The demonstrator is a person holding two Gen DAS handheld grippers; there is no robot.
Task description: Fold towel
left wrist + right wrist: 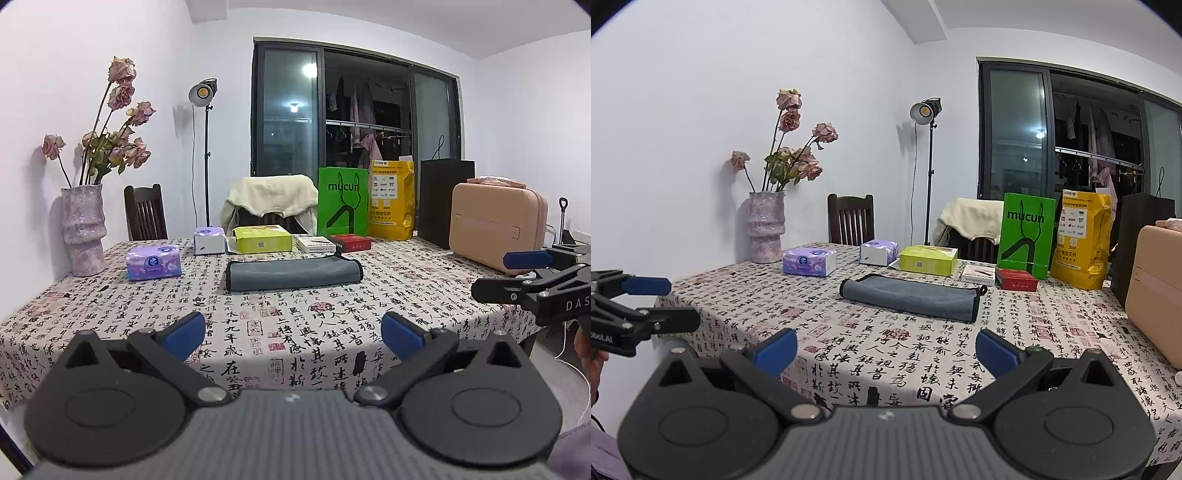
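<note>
Right now the gray towel (293,274) lies folded into a long flat band on the counter (110,314), which wears a cloth printed with black calligraphy and red seals. Dark piping edges the towel, and a small loop shows at its right end in the right wrist view (911,296).

Both tongs hang above the near edge of the counter, well apart from the towel. The left tongs (293,332) stand spread wide, blue pads facing each other with nothing between them. The right tongs (886,349) are likewise spread and hold nothing; seen from the left wrist view they hang at the far right (517,275).

Behind the towel sit a purple tissue pack (154,263), a white tissue box (209,240), a lime-green box (263,239), a white flat box (316,243) and a red box (350,242). A green paper bag (342,202), a yellow bag (392,199) and a black bag (445,201) stand upright along the far edge. A tan hard case (496,227) rests at the right, and a speckled vase (83,230) of dried roses stands at the left corner.
</note>
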